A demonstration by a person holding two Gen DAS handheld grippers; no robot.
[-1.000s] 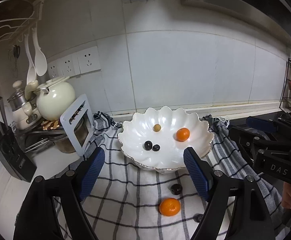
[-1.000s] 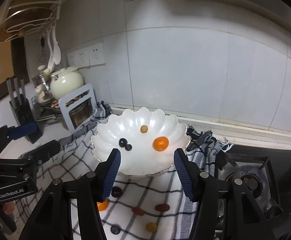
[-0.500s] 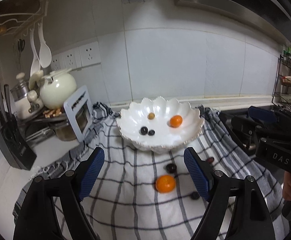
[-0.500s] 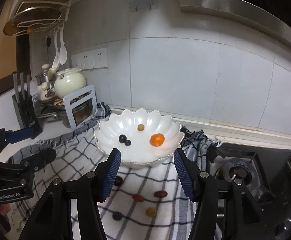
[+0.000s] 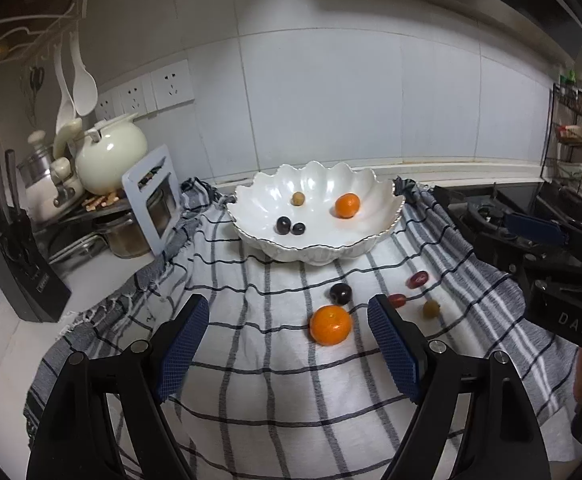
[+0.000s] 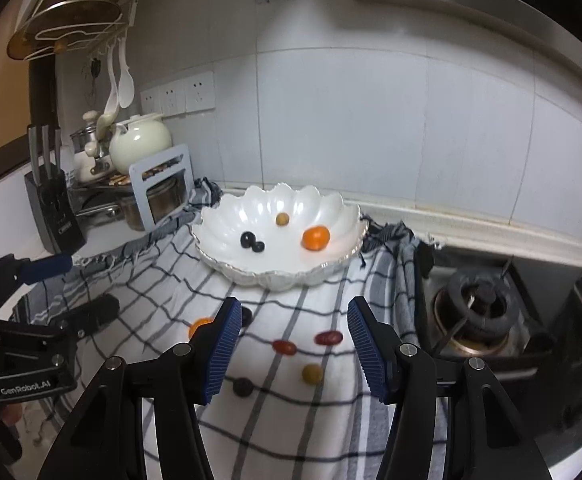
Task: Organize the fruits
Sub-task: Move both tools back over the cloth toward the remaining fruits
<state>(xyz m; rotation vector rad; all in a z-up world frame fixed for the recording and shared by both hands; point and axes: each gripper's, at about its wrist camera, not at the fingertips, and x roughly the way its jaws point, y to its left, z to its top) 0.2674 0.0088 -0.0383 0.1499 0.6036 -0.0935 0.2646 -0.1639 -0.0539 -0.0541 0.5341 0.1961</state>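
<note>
holding both tongs over the checked cloth [image 5: 251, 380] on the bench, neither touching any fruit. left tongs [image 5: 289, 344] spread wide with nothing gripped; the loose orange [image 5: 330, 325] lies just ahead between the tips, a dark grape [image 5: 340, 293] touching its far side. right tongs [image 6: 291, 354] parted, empty, above two red grapes [image 6: 284, 347], a yellow-brown fruit [image 6: 312, 373] and a dark grape [image 6: 242, 387] on the cloth. white scalloped bowl [image 6: 219, 220] sits further back near the wall, holding an orange [image 6: 315, 237], two dark grapes [image 6: 251, 242] and one small tan fruit [image 6: 282, 219]. gas burner [image 6: 477, 304] to the right.
</note>
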